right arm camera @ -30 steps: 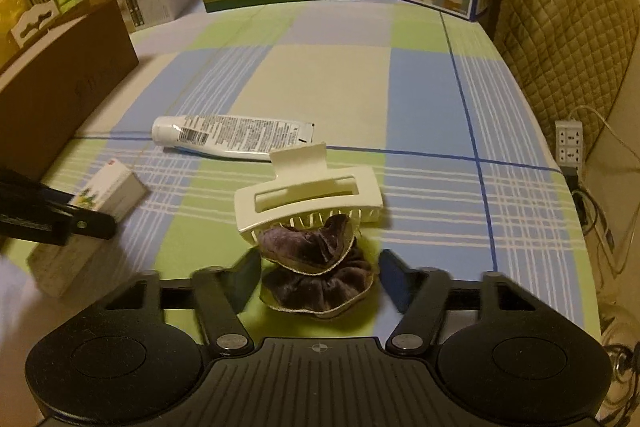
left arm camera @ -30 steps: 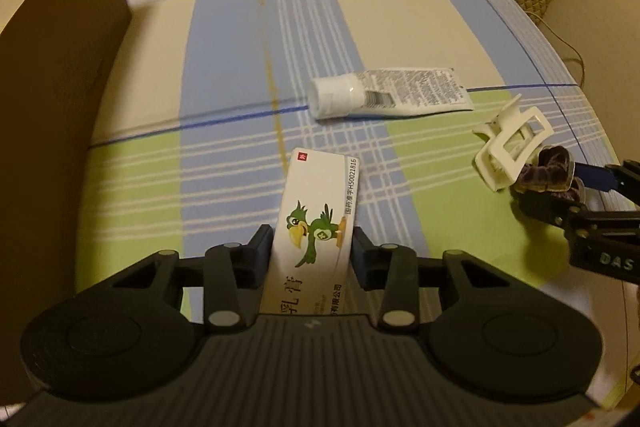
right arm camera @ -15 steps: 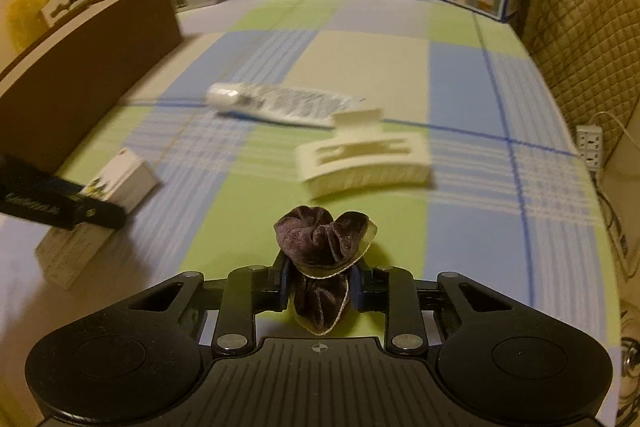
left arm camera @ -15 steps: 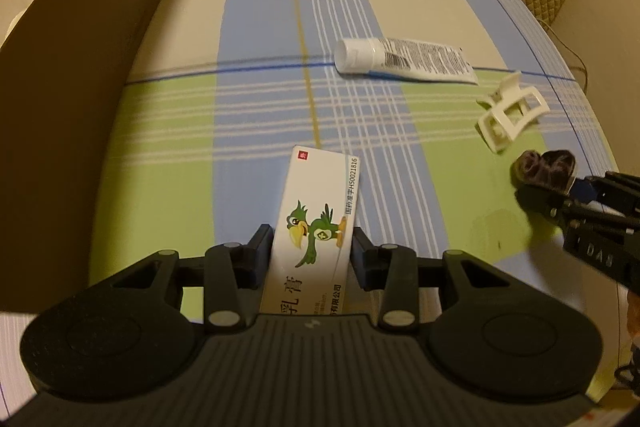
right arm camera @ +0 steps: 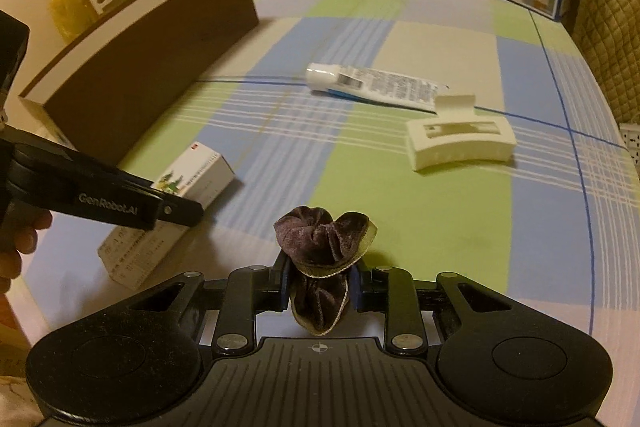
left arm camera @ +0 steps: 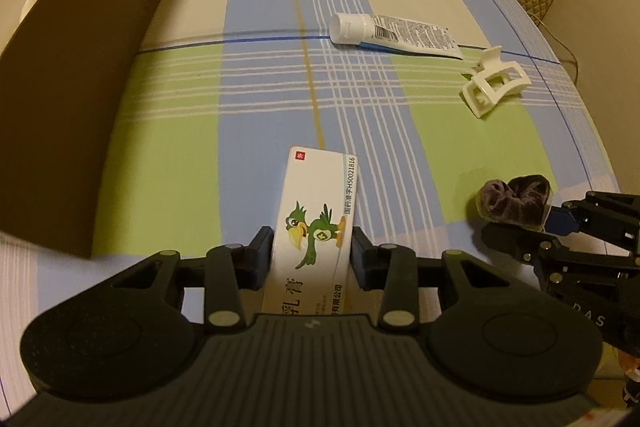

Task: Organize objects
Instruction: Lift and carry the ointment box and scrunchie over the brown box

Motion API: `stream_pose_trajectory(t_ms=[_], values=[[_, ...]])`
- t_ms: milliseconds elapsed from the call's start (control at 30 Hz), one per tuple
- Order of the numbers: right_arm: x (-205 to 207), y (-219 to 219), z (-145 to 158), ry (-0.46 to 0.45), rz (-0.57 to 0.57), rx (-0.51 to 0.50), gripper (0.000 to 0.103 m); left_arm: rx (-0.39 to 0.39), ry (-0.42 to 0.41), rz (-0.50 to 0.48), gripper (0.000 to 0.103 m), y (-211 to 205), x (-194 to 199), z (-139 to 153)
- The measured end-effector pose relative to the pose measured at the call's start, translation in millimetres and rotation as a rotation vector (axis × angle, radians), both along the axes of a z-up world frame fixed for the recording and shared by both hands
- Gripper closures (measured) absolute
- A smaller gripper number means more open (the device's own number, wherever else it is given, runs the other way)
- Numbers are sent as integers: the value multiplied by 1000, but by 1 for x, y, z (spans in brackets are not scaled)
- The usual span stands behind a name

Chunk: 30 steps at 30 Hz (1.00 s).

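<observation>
Here, ointment box clamped lengthwise in left tool, pointing away

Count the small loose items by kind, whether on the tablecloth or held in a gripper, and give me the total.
Box, in the left gripper: 1
Scrunchie, in the right gripper: 1
Tube, lying on the cloth: 1
Hair claw, lying on the cloth: 1
Total: 4
</observation>
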State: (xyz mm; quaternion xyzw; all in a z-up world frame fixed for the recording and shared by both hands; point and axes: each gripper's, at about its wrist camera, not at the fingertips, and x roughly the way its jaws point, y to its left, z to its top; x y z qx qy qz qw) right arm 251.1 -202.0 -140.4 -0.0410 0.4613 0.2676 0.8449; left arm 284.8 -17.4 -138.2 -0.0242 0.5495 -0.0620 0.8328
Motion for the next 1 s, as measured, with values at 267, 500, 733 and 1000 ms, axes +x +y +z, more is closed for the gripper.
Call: stream_pose_trajectory(t_ms=[267, 500, 733, 1000], values=[[-9, 21, 22, -24, 34, 26, 79, -49, -58, 21, 68, 20, -21, 27], [-15, 40, 53, -64, 48, 65, 79, -99, -156, 55, 68, 43, -44, 72], [-20, 67, 86, -105, 71, 110, 79, -107, -242, 101, 68, 77, -57, 112], [-27, 118, 110, -135, 140, 174, 79, -104, -317, 146, 68, 121, -68, 141]])
